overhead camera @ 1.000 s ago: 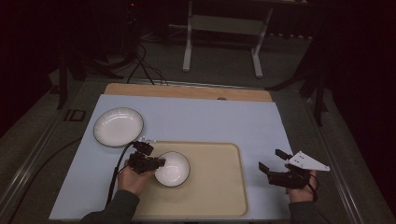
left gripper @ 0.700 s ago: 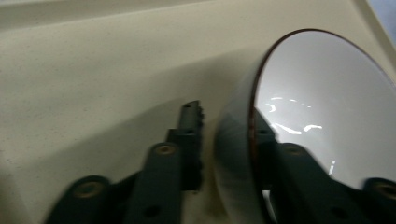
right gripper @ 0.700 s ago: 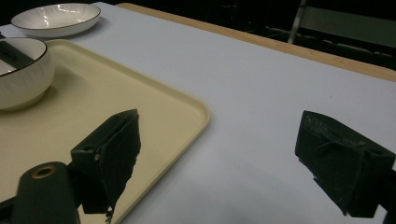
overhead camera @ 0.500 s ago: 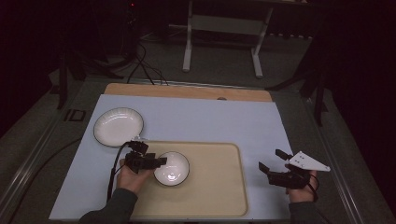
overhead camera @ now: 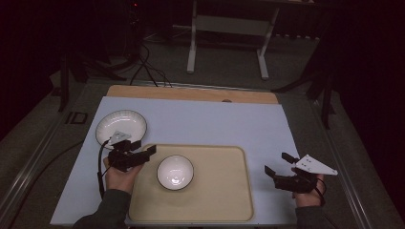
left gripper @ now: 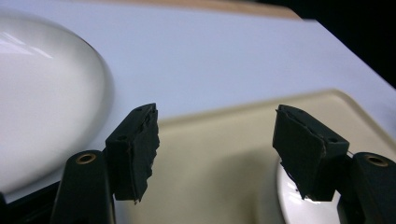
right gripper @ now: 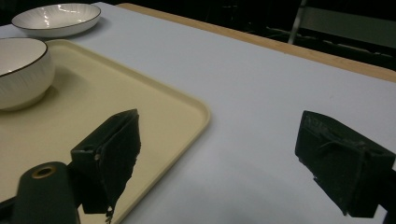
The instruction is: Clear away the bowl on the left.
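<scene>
Bowl on tray, upright

White bowl [overhead camera: 175, 171] with dark rim, ribbed outside, empty, sits upright on the left half of the beige tray [overhead camera: 224, 191], itself lying flat on the white mat near the table's front edge.

bowl [overhead camera: 175, 171]: 1 | plate [overhead camera: 121, 127]: 1 | tray [overhead camera: 224, 191]: 1 | tongs: 2

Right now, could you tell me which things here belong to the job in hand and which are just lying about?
In the job: bowl, beige tray, left gripper, jaws just opened, nothing between them.
Lying about: plate, right gripper, idle and open.
</scene>
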Motion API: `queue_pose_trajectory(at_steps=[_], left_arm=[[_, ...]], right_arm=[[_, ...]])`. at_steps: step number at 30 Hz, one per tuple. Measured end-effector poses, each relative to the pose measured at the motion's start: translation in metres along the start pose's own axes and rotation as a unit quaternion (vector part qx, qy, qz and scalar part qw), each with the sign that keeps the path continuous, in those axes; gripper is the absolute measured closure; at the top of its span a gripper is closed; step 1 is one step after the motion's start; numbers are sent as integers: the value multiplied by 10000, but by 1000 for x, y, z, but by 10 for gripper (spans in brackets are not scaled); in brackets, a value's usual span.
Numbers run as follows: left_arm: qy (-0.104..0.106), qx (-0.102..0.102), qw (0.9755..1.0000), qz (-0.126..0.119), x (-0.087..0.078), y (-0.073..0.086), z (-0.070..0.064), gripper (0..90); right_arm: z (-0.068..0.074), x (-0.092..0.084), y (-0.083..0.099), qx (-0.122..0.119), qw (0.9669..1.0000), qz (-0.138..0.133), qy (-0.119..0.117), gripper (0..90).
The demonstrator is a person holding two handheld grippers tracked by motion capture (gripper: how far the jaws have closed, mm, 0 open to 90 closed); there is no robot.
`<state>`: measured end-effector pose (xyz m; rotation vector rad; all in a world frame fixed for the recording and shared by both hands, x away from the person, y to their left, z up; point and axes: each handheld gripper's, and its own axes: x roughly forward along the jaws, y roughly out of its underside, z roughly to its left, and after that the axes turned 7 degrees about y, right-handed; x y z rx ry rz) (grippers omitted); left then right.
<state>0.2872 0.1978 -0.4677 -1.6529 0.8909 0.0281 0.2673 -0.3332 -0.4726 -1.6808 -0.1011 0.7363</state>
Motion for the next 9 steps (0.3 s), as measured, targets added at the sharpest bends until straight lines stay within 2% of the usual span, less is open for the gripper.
queue_pose_trajectory(at_steps=[3, 6, 8, 9], left_arm=[[-448, 293, 9982, -267, -10, -2, 0, 325], [-898, 476, 9937, -481, -19, -4, 1, 332], [-1136, 555, 9901, -604, -24, -4, 3, 334], [-1201, 551, 9892, -635, -26, -4, 5, 334]], right_arm=[[0, 0, 0, 11, 10000, 2, 7, 139], [0, 0, 0, -4, 10000, 4, 8, 138], [0, 0, 0, -2, 10000, 7, 11, 138], [-1, 0, 0, -2, 10000, 10, 19, 138]])
